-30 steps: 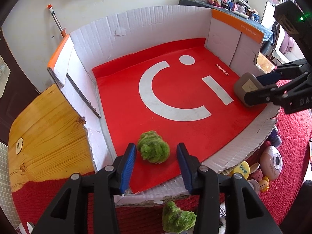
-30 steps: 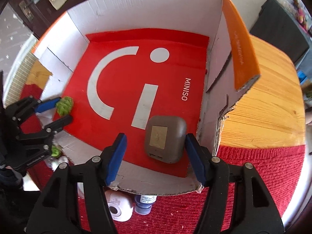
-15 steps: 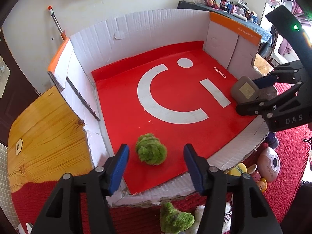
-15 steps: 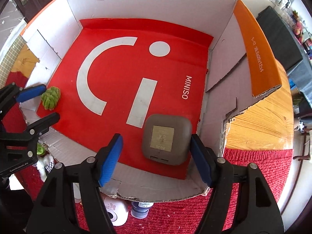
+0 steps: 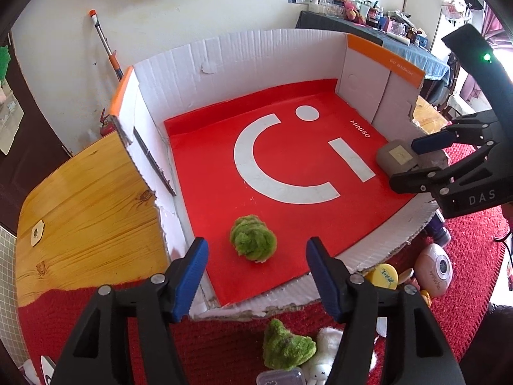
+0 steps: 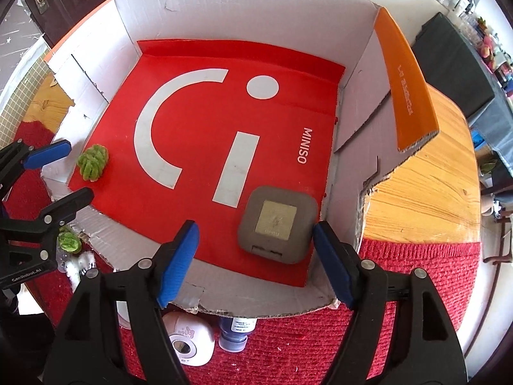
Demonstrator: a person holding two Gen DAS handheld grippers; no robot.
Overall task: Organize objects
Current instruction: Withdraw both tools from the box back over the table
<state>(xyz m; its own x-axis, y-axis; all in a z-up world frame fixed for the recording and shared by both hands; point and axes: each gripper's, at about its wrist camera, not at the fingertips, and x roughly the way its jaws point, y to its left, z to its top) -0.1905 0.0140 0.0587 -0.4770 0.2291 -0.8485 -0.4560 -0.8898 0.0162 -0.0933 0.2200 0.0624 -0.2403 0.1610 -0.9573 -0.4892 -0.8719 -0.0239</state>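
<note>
Red rug on the wooden table (image 5: 83, 211), loose toys at the box's near edge. Both my jaws gape open, holding nothing. Left gripper (image 5: 256, 276) has backed off the green ball (image 5: 253, 239), now on the red liner just ahead, centred. Right gripper (image 6: 253, 260) wider than a second ago; grey case (image 6: 277, 224) lies flat right of centre, near the box wall (image 6: 349, 147).

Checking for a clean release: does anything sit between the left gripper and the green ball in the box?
Nothing visible does. The left gripper is open, and the green ball lies on the red floor of the box just ahead of its fingers, untouched.
</note>
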